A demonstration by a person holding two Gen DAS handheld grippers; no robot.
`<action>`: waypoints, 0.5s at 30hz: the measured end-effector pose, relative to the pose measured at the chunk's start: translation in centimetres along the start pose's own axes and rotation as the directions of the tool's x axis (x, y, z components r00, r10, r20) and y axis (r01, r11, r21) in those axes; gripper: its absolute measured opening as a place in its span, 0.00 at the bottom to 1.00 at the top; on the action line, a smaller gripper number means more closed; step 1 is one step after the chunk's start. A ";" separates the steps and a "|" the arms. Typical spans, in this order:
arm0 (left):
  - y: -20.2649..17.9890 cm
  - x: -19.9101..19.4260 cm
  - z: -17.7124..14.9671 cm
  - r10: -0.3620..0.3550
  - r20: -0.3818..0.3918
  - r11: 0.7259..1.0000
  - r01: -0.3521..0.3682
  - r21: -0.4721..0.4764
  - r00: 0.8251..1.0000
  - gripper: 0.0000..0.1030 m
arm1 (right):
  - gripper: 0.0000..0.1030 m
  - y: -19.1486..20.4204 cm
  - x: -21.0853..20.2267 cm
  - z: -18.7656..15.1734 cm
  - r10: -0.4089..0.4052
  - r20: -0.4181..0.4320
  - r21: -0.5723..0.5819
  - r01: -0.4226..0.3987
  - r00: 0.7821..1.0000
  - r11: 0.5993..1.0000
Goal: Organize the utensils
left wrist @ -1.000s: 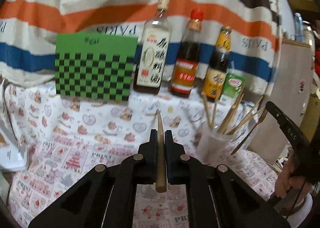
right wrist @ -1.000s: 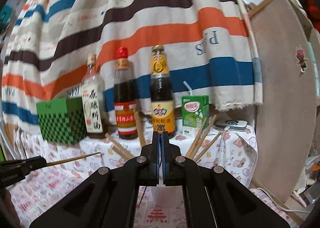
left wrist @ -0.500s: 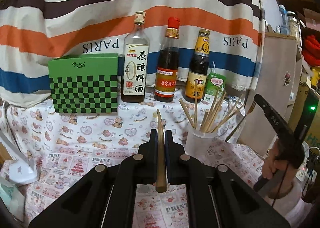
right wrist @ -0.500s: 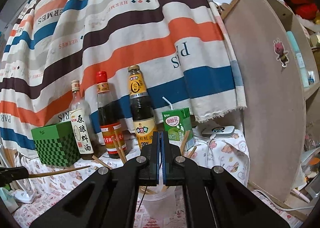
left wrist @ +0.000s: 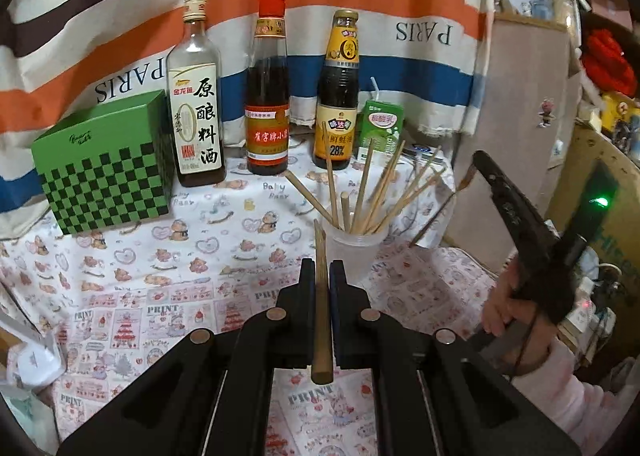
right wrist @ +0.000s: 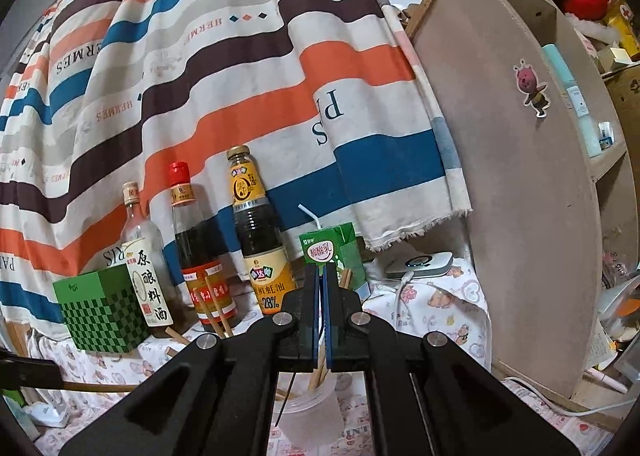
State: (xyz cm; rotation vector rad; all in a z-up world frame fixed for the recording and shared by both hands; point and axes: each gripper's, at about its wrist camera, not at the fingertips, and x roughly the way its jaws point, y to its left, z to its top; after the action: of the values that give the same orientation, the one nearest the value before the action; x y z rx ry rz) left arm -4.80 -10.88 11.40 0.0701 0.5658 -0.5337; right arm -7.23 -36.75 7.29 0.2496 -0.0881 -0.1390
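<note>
My left gripper (left wrist: 322, 268) is shut on a wooden chopstick (left wrist: 321, 308) that points forward, its tip just left of a translucent plastic cup (left wrist: 354, 252). The cup holds several chopsticks (left wrist: 376, 191) fanned out. My right gripper (left wrist: 480, 163) shows at the right of the left wrist view, above and right of the cup, holding a thin dark utensil (left wrist: 436, 215) that hangs down. In the right wrist view my right gripper (right wrist: 321, 268) is shut on that thin utensil (right wrist: 288, 396), above the cup (right wrist: 308, 416).
Three sauce bottles (left wrist: 267, 95) stand in a row at the back, with a green checkered box (left wrist: 104, 171) on the left and a green drink carton (left wrist: 380, 127) on the right. A striped cloth hangs behind. A wooden board (right wrist: 520, 175) stands at the right.
Both grippers have pulled back and risen. The cup now sits closer to the left chopstick's tip. The right gripper has lifted higher above the cup with its thin utensil.
</note>
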 end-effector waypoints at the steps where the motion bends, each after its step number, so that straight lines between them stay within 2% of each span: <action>1: 0.0 0.4 0.4 -0.023 -0.006 1.000 0.023 -0.008 1.000 0.06 | 0.02 -0.1 -0.1 0.0 0.002 0.008 0.001 -0.002 1.000 1.000; 4: 0.3 1.4 1.4 -0.107 -0.042 0.993 0.105 -0.051 0.993 0.06 | 0.02 -0.2 -0.4 0.2 -0.008 0.032 -0.007 0.008 0.999 1.000; 6: 0.3 2.0 2.1 -0.083 -0.052 0.995 0.080 -0.054 0.995 0.06 | 0.02 -0.4 -0.5 0.4 -0.023 0.043 -0.012 0.023 0.999 1.000; 8: 0.0 2.2 2.9 -0.052 -0.013 0.998 0.052 -0.038 0.999 0.06 | 0.02 -0.8 -0.5 0.5 -0.019 0.036 0.016 0.018 0.999 1.000; 12: -0.3 2.7 4.2 -0.109 0.034 0.993 0.110 -0.051 0.993 0.06 | 0.02 -1.0 -0.3 0.4 -0.025 0.029 0.018 0.024 0.999 1.000; 15: -0.8 2.8 5.4 -0.133 0.111 0.989 0.139 -0.048 0.985 0.06 | 0.02 -0.9 -0.1 0.3 -0.031 0.025 0.010 0.031 0.999 0.999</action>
State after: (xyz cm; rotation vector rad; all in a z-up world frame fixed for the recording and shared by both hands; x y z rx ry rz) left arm -0.55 -13.94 14.54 -0.0501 0.4823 -0.6506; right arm -7.47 -37.68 7.29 0.2589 -0.1101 -0.1728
